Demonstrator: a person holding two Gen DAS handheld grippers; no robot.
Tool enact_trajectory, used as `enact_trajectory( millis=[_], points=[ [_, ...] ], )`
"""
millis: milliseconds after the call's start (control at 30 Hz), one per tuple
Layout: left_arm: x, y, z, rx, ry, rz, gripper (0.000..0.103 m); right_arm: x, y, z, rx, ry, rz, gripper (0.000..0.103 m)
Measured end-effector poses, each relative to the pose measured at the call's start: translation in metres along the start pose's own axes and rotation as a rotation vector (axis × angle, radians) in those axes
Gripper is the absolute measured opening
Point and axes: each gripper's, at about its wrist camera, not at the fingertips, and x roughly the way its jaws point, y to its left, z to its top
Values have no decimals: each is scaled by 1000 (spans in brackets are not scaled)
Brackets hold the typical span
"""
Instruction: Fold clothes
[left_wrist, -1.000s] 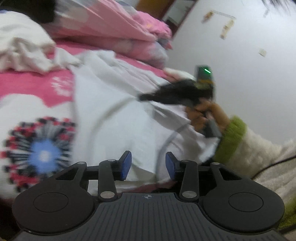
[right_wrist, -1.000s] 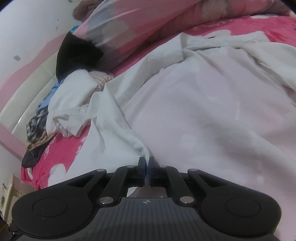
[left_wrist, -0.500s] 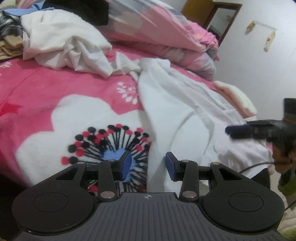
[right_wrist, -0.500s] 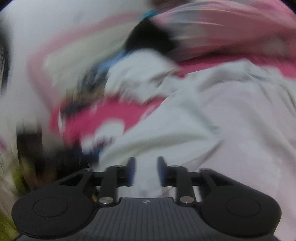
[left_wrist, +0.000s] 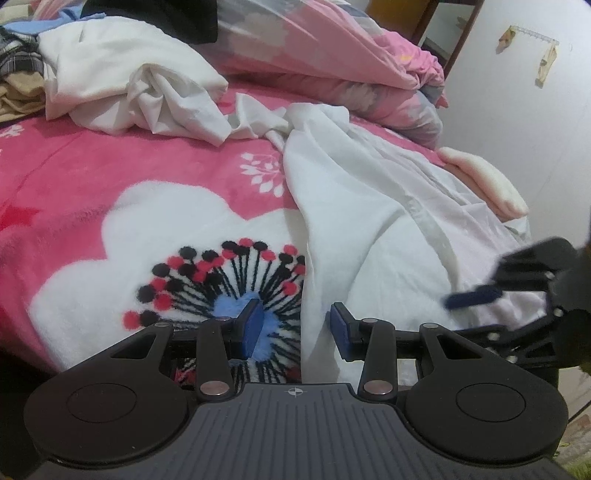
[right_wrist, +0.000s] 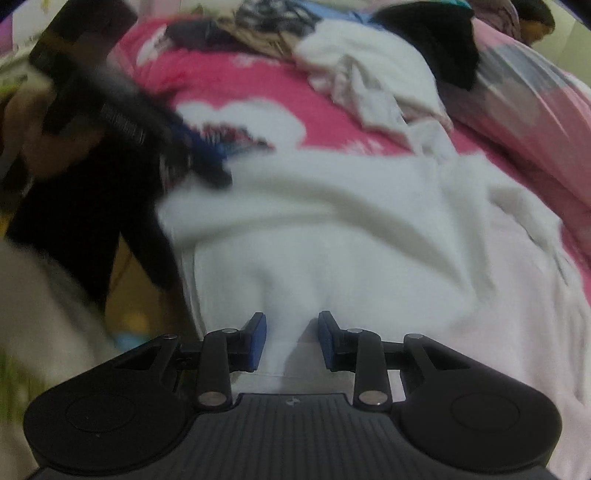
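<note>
Left gripper (left_wrist: 293, 328): blue pads part-way apart, nothing between them; they hang over the flowered pink blanket (left_wrist: 92, 192), right at the white garment's (left_wrist: 369, 236) left edge.
Right gripper (right_wrist: 291, 339): jaws apart, a fold of white garment (right_wrist: 332, 229) rising between the pads, not pinched.
Garment: spread across the bed, reaching under both grippers.
Behind it: crumpled white cloth (left_wrist: 129, 81) and pink quilt (left_wrist: 332, 51).
Hard to see: the right-wrist view is blurred; the left gripper (right_wrist: 199, 151) shows there only as a dark smear.
</note>
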Motion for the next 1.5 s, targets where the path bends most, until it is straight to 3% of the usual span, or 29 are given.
enact_trajectory(
  millis=[100,200,367,600,867,1100,1200,1300,1500],
  points=[
    [-1,2,1,-10,2,-12,40,-19,-9,-28,78,80,-74,32],
    [-3,5,1,-24,2,-22,40,-38,-23,-53,248,108,-138,32],
    [-8,7,3,-48,-3,-29,40,-62,-49,-70,599,-60,-42,33],
    [-11,6,13,-52,-27,-39,40,-52,-78,-64,759,-149,12,33],
    [11,9,43,-62,-89,-103,40,-55,-172,-29,989,-320,102,34],
    [48,9,61,-11,-118,-121,40,23,-291,-3,1224,-327,152,34],
    [59,13,63,-1,-135,-154,40,69,-331,3,1217,-335,89,35],
    [69,20,62,-12,-139,-195,40,106,-359,11,1151,-366,43,45],
    [80,37,57,-77,-124,-247,40,154,-387,12,1165,-408,92,48]
  ],
)
